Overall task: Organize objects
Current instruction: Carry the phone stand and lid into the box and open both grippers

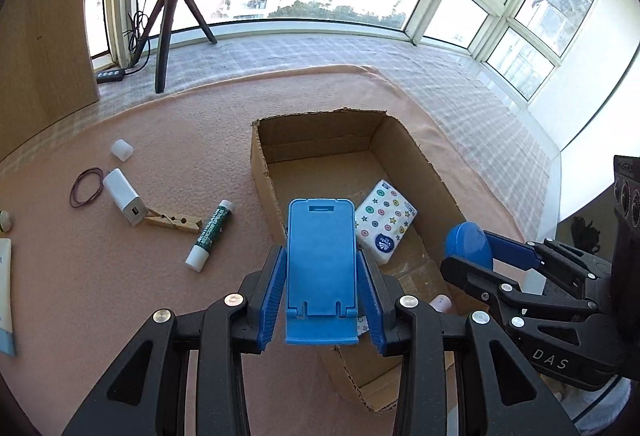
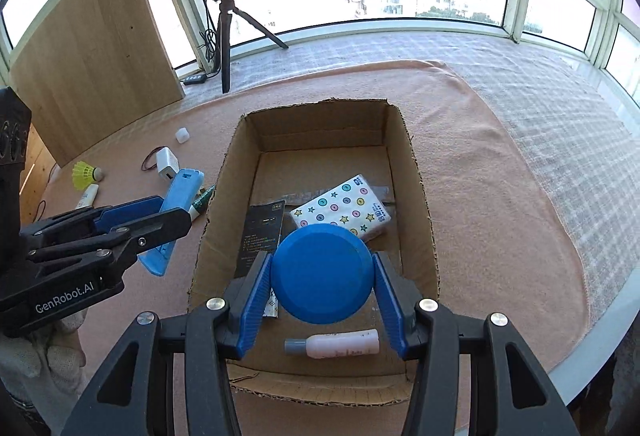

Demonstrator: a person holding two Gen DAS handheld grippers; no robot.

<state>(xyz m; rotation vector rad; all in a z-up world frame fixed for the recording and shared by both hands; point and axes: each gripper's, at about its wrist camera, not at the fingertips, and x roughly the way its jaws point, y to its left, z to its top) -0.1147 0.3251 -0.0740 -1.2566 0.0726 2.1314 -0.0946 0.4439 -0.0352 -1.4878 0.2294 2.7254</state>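
My left gripper (image 1: 321,256) is shut on a blue phone stand (image 1: 322,276), held upright over the left wall of an open cardboard box (image 1: 260,171). In the right wrist view that left gripper (image 2: 160,215) and the phone stand (image 2: 176,211) hang just left of the cardboard box (image 2: 416,171). My right gripper (image 2: 322,260) is shut on a round blue lid (image 2: 322,272) above the box's inside. From the left wrist view the right gripper (image 1: 500,260) holds the lid (image 1: 468,244) over the box's right side.
In the box lie a starred tissue pack (image 2: 344,211), a black leaflet (image 2: 262,236) and a pink bottle (image 2: 340,344). On the pink cloth to the left lie a glue stick (image 1: 210,234), white charger (image 1: 122,195), clothespin (image 1: 172,222), rubber band (image 1: 86,185), and shuttlecock (image 2: 86,171). A tripod (image 1: 168,15) stands behind.
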